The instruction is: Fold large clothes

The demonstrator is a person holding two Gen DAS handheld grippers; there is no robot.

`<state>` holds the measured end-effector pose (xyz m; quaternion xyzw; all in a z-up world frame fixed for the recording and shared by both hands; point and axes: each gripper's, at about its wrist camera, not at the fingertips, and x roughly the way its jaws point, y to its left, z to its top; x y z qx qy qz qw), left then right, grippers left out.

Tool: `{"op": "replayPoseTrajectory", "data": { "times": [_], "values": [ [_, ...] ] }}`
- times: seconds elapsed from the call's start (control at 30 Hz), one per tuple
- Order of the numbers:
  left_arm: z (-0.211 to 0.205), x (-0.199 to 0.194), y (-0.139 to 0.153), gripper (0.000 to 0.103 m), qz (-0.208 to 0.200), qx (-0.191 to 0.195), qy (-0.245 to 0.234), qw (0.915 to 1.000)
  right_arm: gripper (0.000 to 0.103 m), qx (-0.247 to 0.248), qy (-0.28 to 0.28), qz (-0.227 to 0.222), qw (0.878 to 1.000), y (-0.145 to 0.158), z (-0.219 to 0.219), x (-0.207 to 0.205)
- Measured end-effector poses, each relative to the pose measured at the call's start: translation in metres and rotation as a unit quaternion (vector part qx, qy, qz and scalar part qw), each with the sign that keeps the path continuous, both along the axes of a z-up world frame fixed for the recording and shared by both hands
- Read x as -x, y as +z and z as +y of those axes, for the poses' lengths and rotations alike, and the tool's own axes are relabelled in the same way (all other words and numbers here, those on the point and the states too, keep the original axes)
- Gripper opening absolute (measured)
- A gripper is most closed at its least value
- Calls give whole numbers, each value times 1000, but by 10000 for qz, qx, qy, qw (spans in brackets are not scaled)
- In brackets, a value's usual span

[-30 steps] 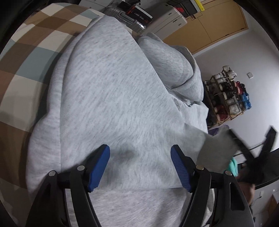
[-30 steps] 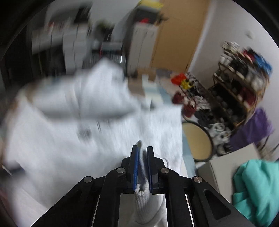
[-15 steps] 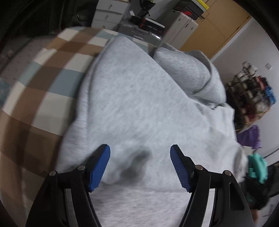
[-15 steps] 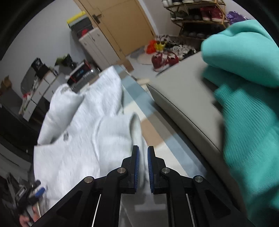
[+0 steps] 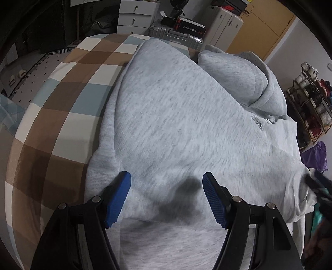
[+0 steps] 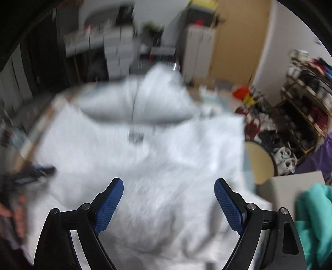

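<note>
A light grey hooded sweatshirt lies spread on a checked bed cover, hood at the far end. Its sleeves lie folded over the body. My left gripper is open and empty, hovering just above the sweatshirt's near part. The right wrist view is blurred: the sweatshirt fills its middle, with the hood at the back. My right gripper is open and empty above the sweatshirt's lower half. The other gripper shows blurred at the left edge.
A teal garment lies on a grey surface at my right. A shoe rack stands by the wall on the right. A silver suitcase, white drawers and a wooden door stand beyond the bed.
My right gripper was shut on a grey sleeve cuff, carried it across, and has opened and let it go on the sweatshirt. My left gripper stayed open and drew back a little.
</note>
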<state>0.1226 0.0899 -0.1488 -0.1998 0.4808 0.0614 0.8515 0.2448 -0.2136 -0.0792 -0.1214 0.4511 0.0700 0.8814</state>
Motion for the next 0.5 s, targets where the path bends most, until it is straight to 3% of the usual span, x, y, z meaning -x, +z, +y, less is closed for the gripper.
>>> {"op": "replayPoseTrajectory", "data": {
  "times": [0.1,0.13,0.17,0.2,0.23,0.27,0.3,0.4,0.5],
  "values": [
    [13,0,0,68,-39,367,38,9993,88,403,-44,650,9971,-49,7,-20],
    [18,0,-1,67,-40,506,58,9987,89,81,-143,500,9986,-47,0,-19],
    [23,0,-1,67,-65,651,54,9978,89,-22,-279,644,9975,-46,-4,-22],
    [26,1,-1,68,-81,752,39,9971,83,-20,-373,1015,9941,-45,-4,-30],
    [30,2,-2,67,-89,855,7,9963,62,-98,-375,1017,9941,-32,1,-35],
    [32,3,-2,67,-86,910,-37,9958,57,-165,-312,881,9955,-21,6,-36],
    [34,3,-3,67,-61,919,-93,9957,59,-318,-139,577,9977,0,19,-36],
    [39,4,-3,66,-56,1031,-133,9946,77,-979,609,432,9924,31,63,-40],
    [40,8,-1,66,-62,1167,-173,9930,77,-1224,1378,372,9822,43,121,-48]
  ]
}}
